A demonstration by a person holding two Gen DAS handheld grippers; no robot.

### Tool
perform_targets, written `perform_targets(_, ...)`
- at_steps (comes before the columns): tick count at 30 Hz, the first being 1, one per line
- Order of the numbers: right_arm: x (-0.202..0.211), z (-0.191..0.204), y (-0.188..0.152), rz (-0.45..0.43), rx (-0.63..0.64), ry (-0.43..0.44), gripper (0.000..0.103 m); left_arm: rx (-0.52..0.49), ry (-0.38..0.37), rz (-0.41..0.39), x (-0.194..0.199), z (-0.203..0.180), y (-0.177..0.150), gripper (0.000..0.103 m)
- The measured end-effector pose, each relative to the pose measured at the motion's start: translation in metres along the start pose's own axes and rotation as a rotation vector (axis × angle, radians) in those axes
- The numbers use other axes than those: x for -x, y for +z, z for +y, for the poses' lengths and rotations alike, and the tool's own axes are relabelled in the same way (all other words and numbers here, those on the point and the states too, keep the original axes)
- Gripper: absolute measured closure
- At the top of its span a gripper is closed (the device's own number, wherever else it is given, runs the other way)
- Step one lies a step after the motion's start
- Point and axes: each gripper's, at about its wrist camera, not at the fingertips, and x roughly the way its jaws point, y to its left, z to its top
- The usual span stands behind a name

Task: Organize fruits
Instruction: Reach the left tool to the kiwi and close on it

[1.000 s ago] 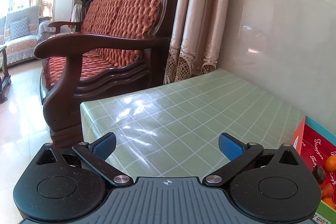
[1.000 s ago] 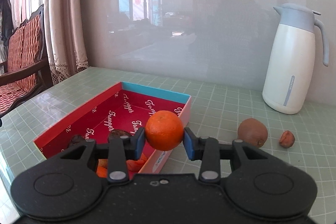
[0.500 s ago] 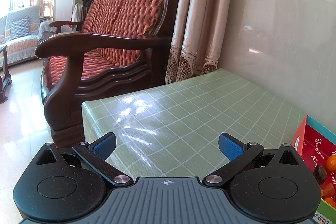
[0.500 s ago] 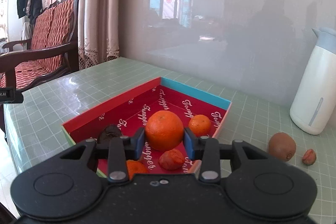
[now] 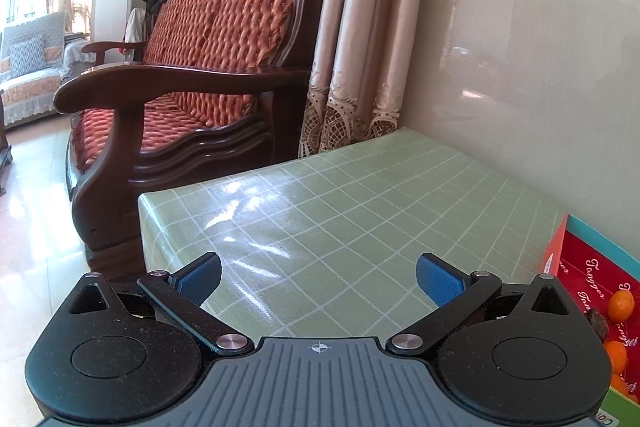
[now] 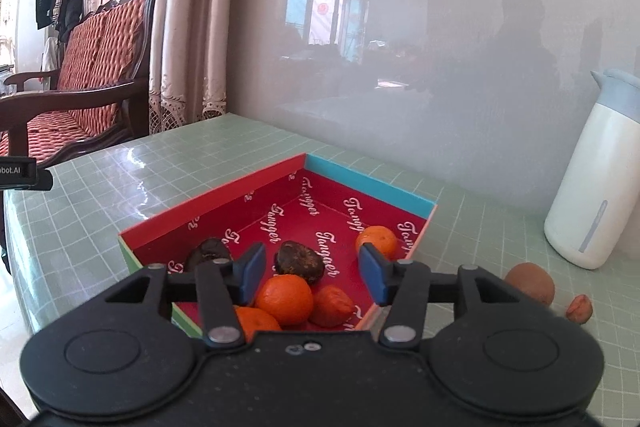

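The right gripper (image 6: 312,273) hangs over the near end of the shallow red cardboard box (image 6: 224,197) on the green checked table (image 6: 168,163). Its jaws are opening, and the round orange mandarin (image 6: 285,299) lies in the box between them, clear of both blue pads. Around it lie another mandarin (image 6: 254,323), a reddish fruit (image 6: 331,306), two dark wrinkled fruits (image 6: 299,262) and a small mandarin (image 6: 378,239) farther right. Outside the box to the right, a brown kiwi (image 6: 530,283) and a small reddish nut (image 6: 580,309) rest near the white thermos jug (image 6: 588,211). The left gripper (image 5: 318,279) hovers over bare table (image 5: 360,195) left of the box (image 5: 554,255), jaws wide with nothing between them.
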Motion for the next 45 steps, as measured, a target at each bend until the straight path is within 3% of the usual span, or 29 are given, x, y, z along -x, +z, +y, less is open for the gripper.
perform_targets(3, 0.006, -0.013, -0.001, -0.015, -0.02, -0.05, 0.046, -0.026, -0.027, -0.005, 0.003, -0.014, -0.002, 0.0)
perform_targets(5, 0.01, -0.025, -0.003, -0.02, -0.038, -0.096, 0.038, -0.046, -0.054, -0.012, 0.006, -0.027, -0.004, 0.0)
perform_targets(9, 0.02, -0.053, -0.01, -0.022, -0.071, -0.211, 0.038, -0.106, -0.121, -0.039, 0.016, -0.058, -0.008, 0.0)
perform_targets(15, 0.033, -0.104, -0.028, 0.001, -0.135, -0.4, 0.03, -0.21, -0.248, -0.073, 0.039, -0.115, -0.021, 0.0)
perform_targets(17, 0.038, -0.121, -0.035, 0.015, -0.16, -0.455, 0.023, -0.242, -0.292, -0.075, 0.047, -0.132, -0.026, 0.0)
perform_targets(23, 0.056, -0.165, -0.058, 0.051, -0.217, -0.618, 0.018, -0.348, -0.42, -0.073, 0.071, -0.179, -0.044, 0.0)
perform_targets(30, 0.078, -0.206, -0.079, 0.084, -0.302, -0.742, 0.016, -0.453, -0.544, -0.07, 0.093, -0.227, -0.06, 0.0)
perform_targets(33, 0.088, -0.218, -0.087, 0.084, -0.334, -0.804, 0.005, -0.48, -0.582, -0.065, 0.099, -0.245, -0.065, 0.0)
perform_targets(37, 0.099, -0.23, -0.096, 0.082, -0.363, -0.876, 0.004, -0.517, -0.617, -0.078, 0.104, -0.268, -0.069, 0.0)
perform_targets(45, 0.105, -0.247, -0.105, 0.092, -0.417, -0.91, 0.004, -0.591, -0.661, -0.075, 0.101, -0.317, -0.081, 0.0)
